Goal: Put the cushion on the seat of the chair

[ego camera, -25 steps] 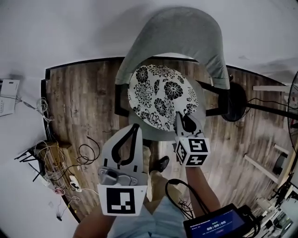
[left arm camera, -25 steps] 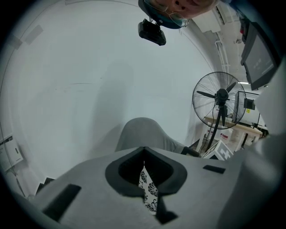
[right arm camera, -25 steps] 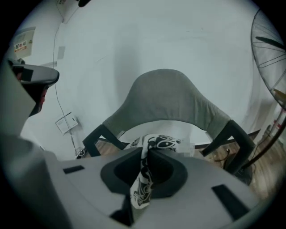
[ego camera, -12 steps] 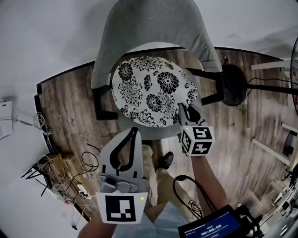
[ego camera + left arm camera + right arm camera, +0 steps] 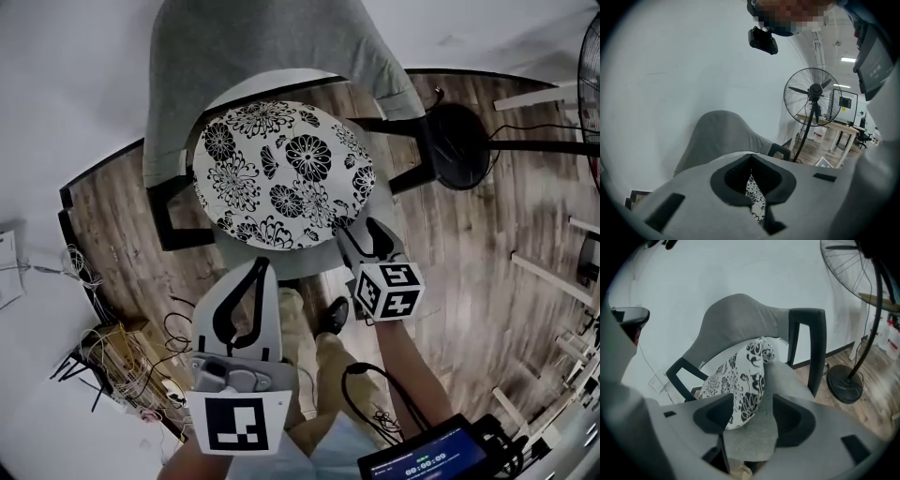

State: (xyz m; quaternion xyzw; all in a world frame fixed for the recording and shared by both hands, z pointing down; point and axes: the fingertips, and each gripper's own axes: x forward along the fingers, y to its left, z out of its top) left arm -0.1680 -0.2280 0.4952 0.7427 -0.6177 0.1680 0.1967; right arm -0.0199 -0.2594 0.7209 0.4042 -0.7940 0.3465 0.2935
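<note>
The round cushion point(image 5: 281, 178), white with black flowers, lies on the grey chair's seat point(image 5: 281, 261) and covers most of it, below the curved backrest point(image 5: 253, 56). My right gripper point(image 5: 361, 239) is at the cushion's near right edge. Its jaws have just been opening and now stand open. In the right gripper view the cushion's rim point(image 5: 743, 380) lies loose between the right gripper's point(image 5: 752, 401) jaws, with the pads not pressing on it. My left gripper point(image 5: 262, 269) hangs in front of the seat, shut and holding nothing. A strip of cushion point(image 5: 754, 201) shows past the left gripper point(image 5: 751, 157).
A pedestal fan's round base point(image 5: 459, 141) stands on the wood floor right of the chair, with the fan head point(image 5: 813, 91) higher up. Tangled cables and power strips point(image 5: 112, 347) lie at the left wall. The person's shoe point(image 5: 333, 314) is near the seat, and a screen point(image 5: 431, 457) hangs at bottom right.
The right gripper's jaws have opened off the cushion's edge, which they held shut before. Both grippers have sunk and the chair has drawn nearer; the cushion now rests on the seat.
</note>
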